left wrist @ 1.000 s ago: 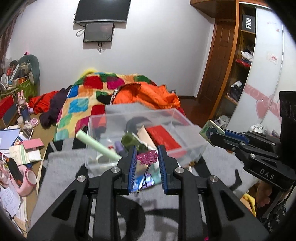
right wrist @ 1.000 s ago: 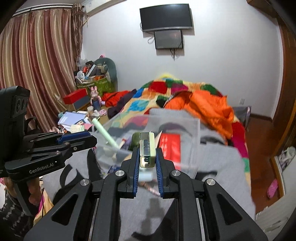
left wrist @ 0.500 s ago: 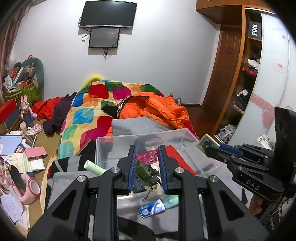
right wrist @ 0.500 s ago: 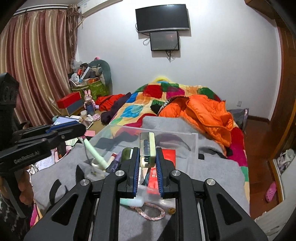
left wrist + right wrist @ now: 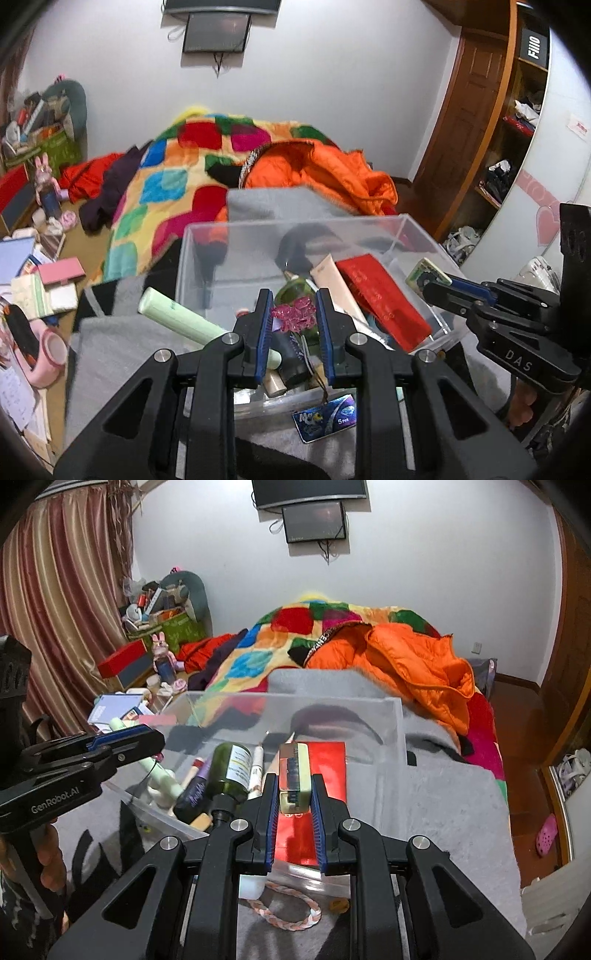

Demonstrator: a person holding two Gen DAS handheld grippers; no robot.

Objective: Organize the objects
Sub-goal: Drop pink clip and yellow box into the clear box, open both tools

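A clear plastic bin (image 5: pixel 207 236) (image 5: pixel 391 716) stands on a grey blanket and holds a dark green bottle (image 5: pixel 229 771), a red packet (image 5: pixel 384 299) (image 5: pixel 328 771), a pale green tube (image 5: pixel 177 317) and other toiletries. My left gripper (image 5: pixel 294 315) is shut on a pink flower charm (image 5: pixel 295 314) with a dangling cord, held above the bin's near side. My right gripper (image 5: pixel 293 797) is shut on a small pale green boxed item (image 5: pixel 293 779), also above the bin; it also shows in the left wrist view (image 5: pixel 424 273).
A blue card (image 5: pixel 327 415) lies on the blanket in front of the bin. A braided pink band (image 5: pixel 284 904) lies by the bin's near edge. A patchwork quilt (image 5: pixel 177 177) and orange jacket (image 5: pixel 406 664) lie behind. Clutter sits on the floor at the left.
Both grippers have moved forward and lower over the bin, each still holding its object. The bin's contents now sit directly under the fingertips.
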